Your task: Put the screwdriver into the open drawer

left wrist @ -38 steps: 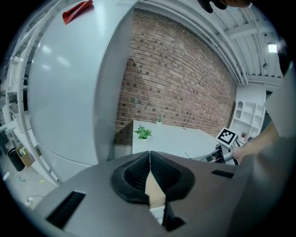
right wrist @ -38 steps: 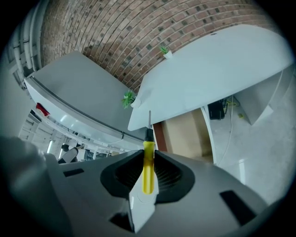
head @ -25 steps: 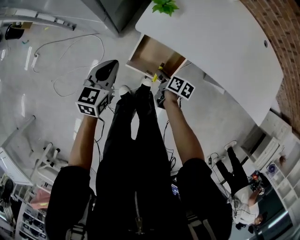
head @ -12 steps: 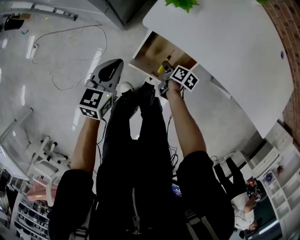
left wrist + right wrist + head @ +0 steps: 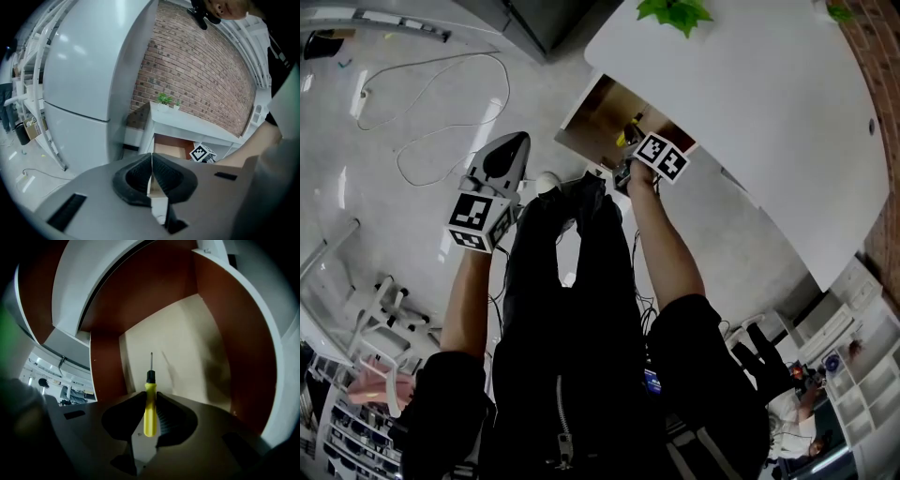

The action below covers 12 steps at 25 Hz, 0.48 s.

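A screwdriver (image 5: 149,405) with a yellow handle and a thin dark shaft is clamped between my right gripper's (image 5: 149,416) pads, its tip pointing down into the open drawer (image 5: 187,348). The drawer has a cream floor and red-brown walls, and nothing lies in it. In the head view the right gripper (image 5: 630,148) hangs over the drawer (image 5: 598,111) at the edge of the white table (image 5: 750,103), with the yellow handle (image 5: 628,134) showing just past the marker cube. My left gripper (image 5: 514,142) is shut and holds nothing, off to the left above the floor.
A tall grey cabinet (image 5: 89,79) stands left of the table, a brick wall (image 5: 197,70) behind it. Small green plants (image 5: 675,13) sit on the tabletop. White cables (image 5: 431,103) trail over the floor on the left. My legs (image 5: 581,262) are between the two arms.
Both grippers have come down. The right one has carried the screwdriver from in front of the drawer to over its opening; the left has sunk toward the floor, still shut.
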Motion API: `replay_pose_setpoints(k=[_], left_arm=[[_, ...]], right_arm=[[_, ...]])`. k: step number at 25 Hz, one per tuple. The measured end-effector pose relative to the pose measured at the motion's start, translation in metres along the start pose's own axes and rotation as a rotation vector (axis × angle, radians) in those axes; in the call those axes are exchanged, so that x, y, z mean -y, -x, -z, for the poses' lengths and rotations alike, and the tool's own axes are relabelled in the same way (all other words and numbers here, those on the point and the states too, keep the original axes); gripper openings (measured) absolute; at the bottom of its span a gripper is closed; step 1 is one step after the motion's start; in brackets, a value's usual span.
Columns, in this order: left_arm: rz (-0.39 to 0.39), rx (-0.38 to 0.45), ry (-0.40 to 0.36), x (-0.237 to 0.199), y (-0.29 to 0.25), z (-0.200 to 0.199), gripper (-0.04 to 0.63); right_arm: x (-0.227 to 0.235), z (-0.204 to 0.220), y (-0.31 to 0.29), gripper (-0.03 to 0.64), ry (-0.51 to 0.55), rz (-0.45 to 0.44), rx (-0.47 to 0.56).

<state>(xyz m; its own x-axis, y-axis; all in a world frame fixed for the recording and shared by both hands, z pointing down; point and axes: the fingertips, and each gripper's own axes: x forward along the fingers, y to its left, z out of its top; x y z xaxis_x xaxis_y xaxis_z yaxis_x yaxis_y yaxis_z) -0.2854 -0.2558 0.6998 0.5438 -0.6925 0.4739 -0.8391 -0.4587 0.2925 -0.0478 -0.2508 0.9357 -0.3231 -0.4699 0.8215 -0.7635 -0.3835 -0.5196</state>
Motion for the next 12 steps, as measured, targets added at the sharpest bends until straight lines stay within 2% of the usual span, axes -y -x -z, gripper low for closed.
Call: replay_pose_setpoints(k=[4, 12], left_arm=[[-0.008, 0.004, -0.002, -0.004, 0.0, 0.004, 0.025], [-0.028, 0.021, 0.007, -0.01, 0.011, 0.02, 0.025]], right_arm=[[0.008, -0.003, -0.009, 0.081, 0.034, 0.023, 0.032], [0.021, 0.007, -0.026, 0.081, 0.05, 0.052, 0.001]])
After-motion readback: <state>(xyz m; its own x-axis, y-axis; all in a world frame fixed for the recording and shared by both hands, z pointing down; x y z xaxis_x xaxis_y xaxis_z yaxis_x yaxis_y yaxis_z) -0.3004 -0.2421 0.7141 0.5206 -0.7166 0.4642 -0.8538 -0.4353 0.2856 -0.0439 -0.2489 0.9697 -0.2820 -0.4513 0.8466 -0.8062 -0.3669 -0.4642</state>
